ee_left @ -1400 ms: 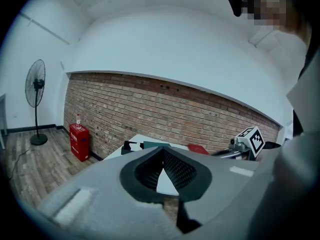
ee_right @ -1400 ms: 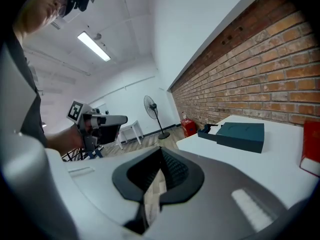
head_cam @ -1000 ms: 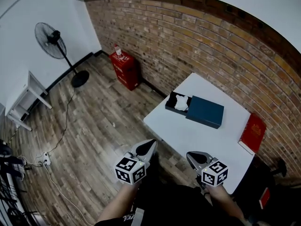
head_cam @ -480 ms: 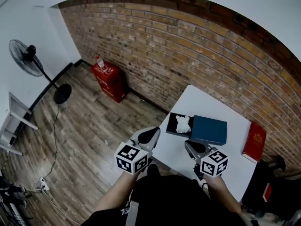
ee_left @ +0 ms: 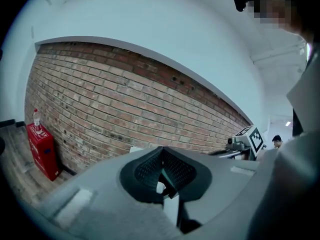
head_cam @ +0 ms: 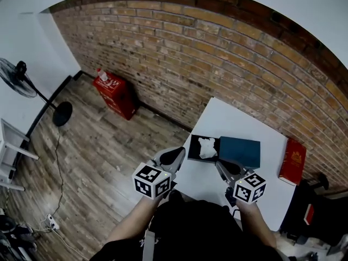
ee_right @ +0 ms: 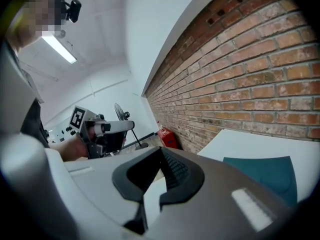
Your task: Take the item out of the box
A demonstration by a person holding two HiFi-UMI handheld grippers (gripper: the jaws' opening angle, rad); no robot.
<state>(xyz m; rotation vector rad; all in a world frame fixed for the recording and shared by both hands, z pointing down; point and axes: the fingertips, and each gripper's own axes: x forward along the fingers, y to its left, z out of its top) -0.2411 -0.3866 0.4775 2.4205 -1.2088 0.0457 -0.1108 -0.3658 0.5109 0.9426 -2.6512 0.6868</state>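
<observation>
A black open box lies on the white table, holding a crumpled white item. Its teal lid is slid off to the right and covers the rest of the box. My left gripper is shut and empty, hovering at the table's near left edge just short of the box. In its own view the left gripper shows its pads together. My right gripper hangs in front of the lid, and in its own view the right gripper is shut too, with the teal lid ahead.
A red book lies at the table's right edge. A brick wall runs behind the table. A red cabinet stands against it, with a standing fan and a white shelf far left on the wooden floor.
The table and box have come closer in the head view. Both grippers have advanced from over the floor to the table's near edge, with their jaws unchanged.
</observation>
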